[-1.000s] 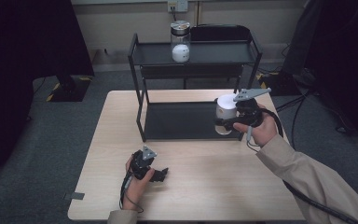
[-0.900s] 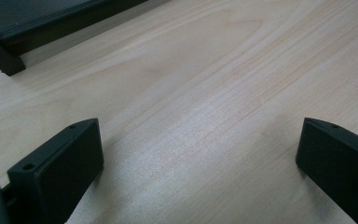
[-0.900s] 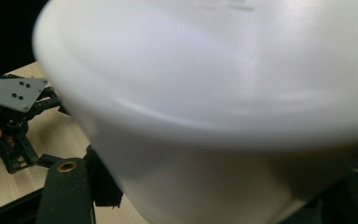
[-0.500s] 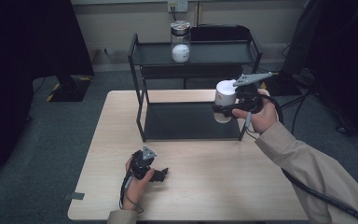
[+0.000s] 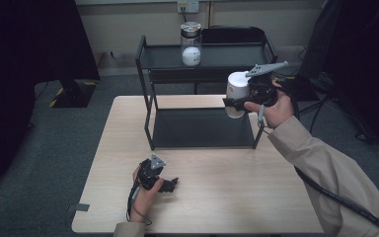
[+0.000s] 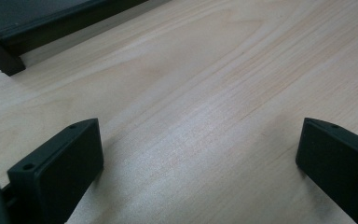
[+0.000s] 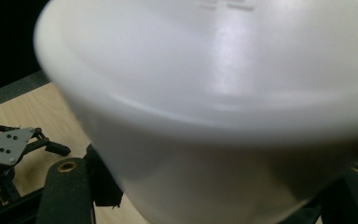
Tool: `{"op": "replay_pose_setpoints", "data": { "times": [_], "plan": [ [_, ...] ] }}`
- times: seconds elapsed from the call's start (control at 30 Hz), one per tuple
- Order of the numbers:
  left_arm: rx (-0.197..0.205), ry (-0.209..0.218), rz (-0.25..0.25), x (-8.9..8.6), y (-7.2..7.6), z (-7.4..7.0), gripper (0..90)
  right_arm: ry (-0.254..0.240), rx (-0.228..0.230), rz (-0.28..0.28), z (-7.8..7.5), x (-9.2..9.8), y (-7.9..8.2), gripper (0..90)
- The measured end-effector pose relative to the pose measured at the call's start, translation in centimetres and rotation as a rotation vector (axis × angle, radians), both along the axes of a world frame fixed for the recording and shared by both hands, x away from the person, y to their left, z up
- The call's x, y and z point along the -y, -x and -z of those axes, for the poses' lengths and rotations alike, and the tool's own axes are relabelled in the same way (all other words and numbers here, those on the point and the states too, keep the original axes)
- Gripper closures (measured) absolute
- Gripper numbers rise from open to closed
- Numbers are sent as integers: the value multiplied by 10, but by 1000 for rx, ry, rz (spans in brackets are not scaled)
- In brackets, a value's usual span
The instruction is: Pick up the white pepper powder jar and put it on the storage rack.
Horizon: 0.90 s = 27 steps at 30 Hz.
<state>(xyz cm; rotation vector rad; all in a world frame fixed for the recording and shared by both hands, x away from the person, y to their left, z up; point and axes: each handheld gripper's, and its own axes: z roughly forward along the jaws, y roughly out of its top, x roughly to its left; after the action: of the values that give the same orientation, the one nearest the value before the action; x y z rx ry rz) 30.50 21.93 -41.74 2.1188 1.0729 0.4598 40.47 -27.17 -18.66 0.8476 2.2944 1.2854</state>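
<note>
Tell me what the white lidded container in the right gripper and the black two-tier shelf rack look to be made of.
White lidded container: probably plastic, semi-gloss; the right gripper view shows a smooth, faintly translucent wall with a soft highlight. Black two-tier shelf rack: likely painted metal, matte; thin straight posts and flat dark trays.

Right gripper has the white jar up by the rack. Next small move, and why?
Probably carry it back over the top shelf: the right gripper grips the white jar at about shelf height, with bare shelf beside the glass jar.
</note>
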Motion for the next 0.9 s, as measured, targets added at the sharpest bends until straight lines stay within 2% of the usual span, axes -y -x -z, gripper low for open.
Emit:
{"op": "replay_pose_setpoints", "data": {
  "times": [0.27,0.9],
  "plan": [
    [-2,-1,1,0,0,0,0,-9,7,8,-18,-3,-5,304],
    [-1,-1,0,0,0,0,0,13,16,15,-62,-18,-11,304]
  ]
}}
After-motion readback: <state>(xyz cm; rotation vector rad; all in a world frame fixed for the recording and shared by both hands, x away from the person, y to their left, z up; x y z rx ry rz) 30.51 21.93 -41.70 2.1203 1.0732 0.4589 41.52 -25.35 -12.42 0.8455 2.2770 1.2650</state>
